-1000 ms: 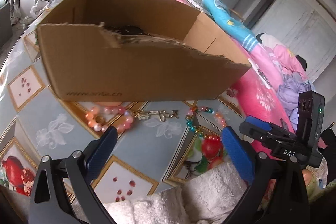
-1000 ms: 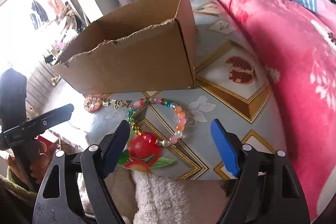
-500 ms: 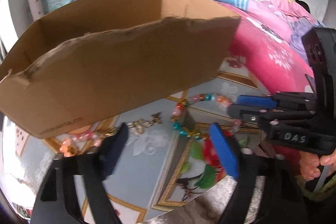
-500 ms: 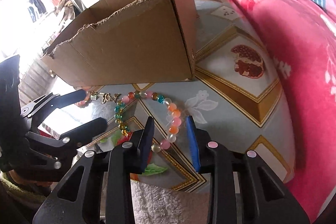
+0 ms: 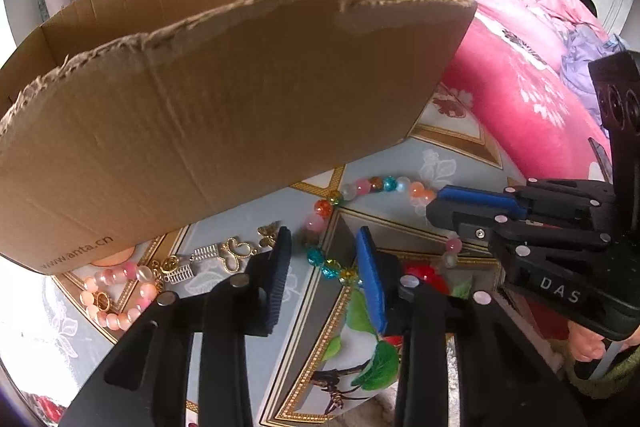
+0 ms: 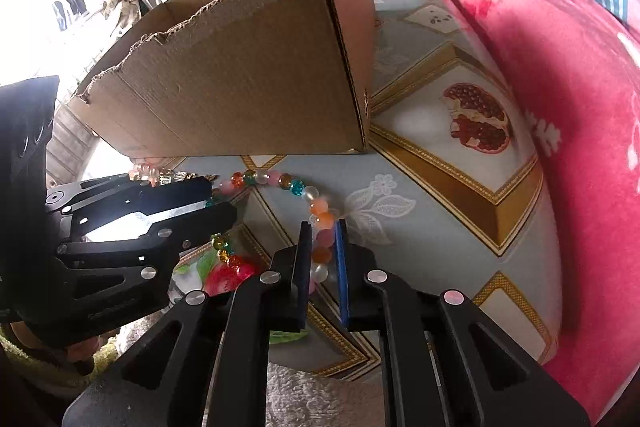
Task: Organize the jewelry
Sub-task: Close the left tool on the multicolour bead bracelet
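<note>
Both grippers tilt steeply down: right gripper (image 6: 323,253) closing, pinching the multicoloured bead bracelet (image 6: 320,215); left gripper (image 5: 324,267), at its nine o'clock, closing astride the strand, not yet touching.

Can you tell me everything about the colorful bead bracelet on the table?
The colorful bead bracelet is a loop of round, glassy-looking beads in pink, orange, teal, amber and milky white. It lies flat on the patterned tablecloth in front of the cardboard box. Both grippers are closing on opposite sides: right gripper, left gripper.
</note>
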Demonstrator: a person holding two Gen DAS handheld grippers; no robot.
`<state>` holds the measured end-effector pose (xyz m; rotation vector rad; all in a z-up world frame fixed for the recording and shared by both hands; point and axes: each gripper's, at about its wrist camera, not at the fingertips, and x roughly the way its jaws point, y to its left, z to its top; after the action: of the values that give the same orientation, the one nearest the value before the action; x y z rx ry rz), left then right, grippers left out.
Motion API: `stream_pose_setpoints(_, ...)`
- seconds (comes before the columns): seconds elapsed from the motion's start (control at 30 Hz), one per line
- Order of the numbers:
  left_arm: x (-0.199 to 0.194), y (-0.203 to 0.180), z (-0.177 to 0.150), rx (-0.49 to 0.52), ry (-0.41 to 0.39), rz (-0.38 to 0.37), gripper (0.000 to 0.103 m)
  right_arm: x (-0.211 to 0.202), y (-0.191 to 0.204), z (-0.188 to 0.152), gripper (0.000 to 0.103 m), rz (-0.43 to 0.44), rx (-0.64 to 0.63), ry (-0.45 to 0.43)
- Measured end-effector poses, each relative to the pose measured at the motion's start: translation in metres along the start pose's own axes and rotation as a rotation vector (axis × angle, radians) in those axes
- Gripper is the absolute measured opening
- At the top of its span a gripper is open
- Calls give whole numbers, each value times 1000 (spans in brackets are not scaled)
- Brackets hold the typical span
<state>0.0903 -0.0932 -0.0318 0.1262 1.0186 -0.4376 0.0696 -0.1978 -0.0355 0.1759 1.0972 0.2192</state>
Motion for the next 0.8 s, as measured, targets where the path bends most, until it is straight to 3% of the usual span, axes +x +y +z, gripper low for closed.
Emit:
stream_pose_setpoints(0.13, -1, -1, -2, -31, 17, -66, 14, -1, -3, 1, 7, -5, 4, 0)
stream_pose_setpoints(0.2, -2, -4, -4, -45, 31, -98, 13, -2, -5, 1, 7, -9, 9, -1)
stream_pose_setpoints(0.8, 12, -31, 8, 72, 50, 87, 14, -2, 3, -3, 8, -52, -40, -15)
